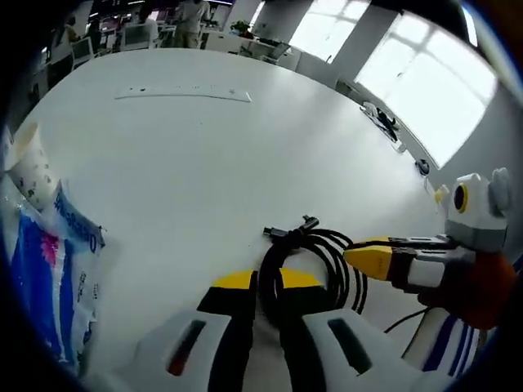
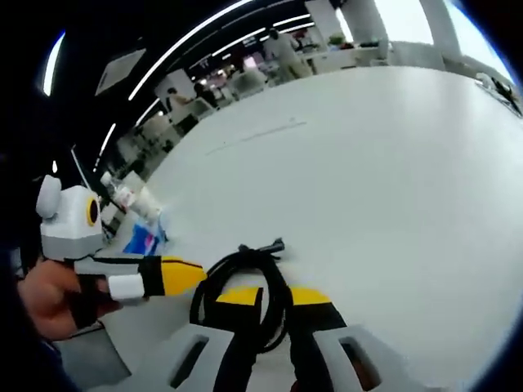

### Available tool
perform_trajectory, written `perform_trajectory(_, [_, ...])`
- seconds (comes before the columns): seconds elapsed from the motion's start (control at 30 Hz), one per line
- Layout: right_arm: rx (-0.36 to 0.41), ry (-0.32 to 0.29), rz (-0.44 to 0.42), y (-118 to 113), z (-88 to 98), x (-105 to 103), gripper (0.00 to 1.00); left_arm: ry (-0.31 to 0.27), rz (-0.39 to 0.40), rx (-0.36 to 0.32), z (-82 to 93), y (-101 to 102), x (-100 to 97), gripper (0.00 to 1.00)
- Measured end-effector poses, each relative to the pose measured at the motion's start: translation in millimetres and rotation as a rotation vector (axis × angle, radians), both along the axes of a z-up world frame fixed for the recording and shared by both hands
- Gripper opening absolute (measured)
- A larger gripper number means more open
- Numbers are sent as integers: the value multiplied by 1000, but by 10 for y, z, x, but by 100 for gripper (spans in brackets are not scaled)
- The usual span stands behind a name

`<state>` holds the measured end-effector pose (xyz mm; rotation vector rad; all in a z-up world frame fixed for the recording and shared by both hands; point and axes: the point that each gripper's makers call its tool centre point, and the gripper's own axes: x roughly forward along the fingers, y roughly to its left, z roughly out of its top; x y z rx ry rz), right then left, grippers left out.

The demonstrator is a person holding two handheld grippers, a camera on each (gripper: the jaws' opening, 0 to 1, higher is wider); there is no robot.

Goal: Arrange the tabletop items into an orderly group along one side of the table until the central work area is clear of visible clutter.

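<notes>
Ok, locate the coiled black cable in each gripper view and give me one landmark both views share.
Left gripper view: the coiled black cable lies low and centre-right, between this view's own jaws, with the right gripper reaching in from the right.
Right gripper view: the cable lies low, centre-left, between this view's jaws, with the left gripper coming in from the left.
Shared landmark: the blue and white packet on the white table.

Right tongs (image 2: 270, 300) straddle coiled black cable (image 2: 245, 273) on white table (image 2: 392, 163); left tongs (image 2: 176, 275) touch coil.
</notes>
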<state>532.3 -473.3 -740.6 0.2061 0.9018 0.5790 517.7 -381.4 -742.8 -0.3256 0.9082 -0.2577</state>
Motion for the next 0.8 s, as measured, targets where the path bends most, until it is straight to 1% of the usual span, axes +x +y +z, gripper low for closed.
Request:
perform_trajectory(0.1, [6, -26, 16, 8, 55, -14, 14, -12, 20, -10, 63, 62, -47, 8])
perform_trajectory(0.17, [6, -42, 17, -19, 90, -41, 16, -17, 41, -15, 99, 142, -129, 8])
perform_trajectory(0.23, [12, -51, 15, -48, 101, -77, 16, -16, 51, -10, 90, 241, -233, 9])
perform_trajectory(0.3, [11, -53, 16, -74, 86, -110, 17, -4, 72, -3, 66, 371, -348, 9])
perform_trajectory(0.33, [10, -54, 17, -85, 83, -125, 18, -4, 95, 0, 66, 470, -408, 9])
perform_trajectory(0.43, [8, -68, 17, -122, 94, -183, 19, -9, 127, 13, 75, 674, -522, 8])
perform_trajectory(0.47, [8, -69, 19, -126, 96, -203, 19, -6, 152, 19, 81, 785, -586, 8])
perform_trajectory(0.57, [-4, -80, 33, -139, 84, -236, 20, -12, 218, 21, 119, 1007, -695, 8])
perform_trajectory(0.63, [-3, -86, 35, -147, 103, -274, 20, -10, 266, 32, 127, 1196, -803, 8])
perform_trajectory(0.7, [2, -91, 36, -145, 115, -290, 20, -10, 302, 17, 142, 1291, -887, 8])
perform_trajectory(0.8, [15, -95, 63, -87, 138, -323, 23, -17, 348, 18, 162, 1403, -996, 8])
